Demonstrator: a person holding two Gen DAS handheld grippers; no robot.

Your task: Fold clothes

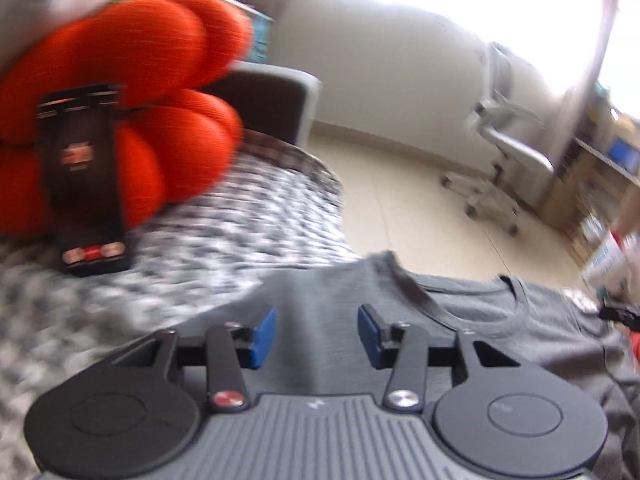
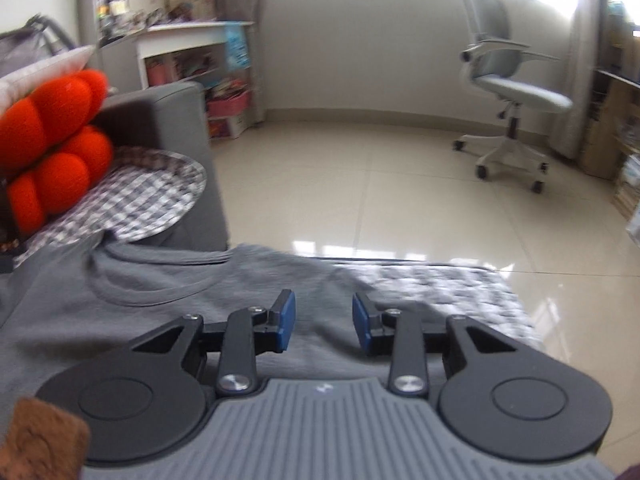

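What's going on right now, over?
Both tongs, left and right, open, holding nothing. Grey T-shirt lying on patterned cover. Nothing in the way.

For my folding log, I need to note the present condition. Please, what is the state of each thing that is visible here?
T-shirt: lying spread on the checked cover, neckline showing, not yet folded.
Left gripper: open, nothing between the pads.
Right gripper: open, nothing between the pads.
Cushion: orange, propped up at the back of the sofa.
Black box: leaning upright against the cushion.
Chair: standing empty on the tiled floor.
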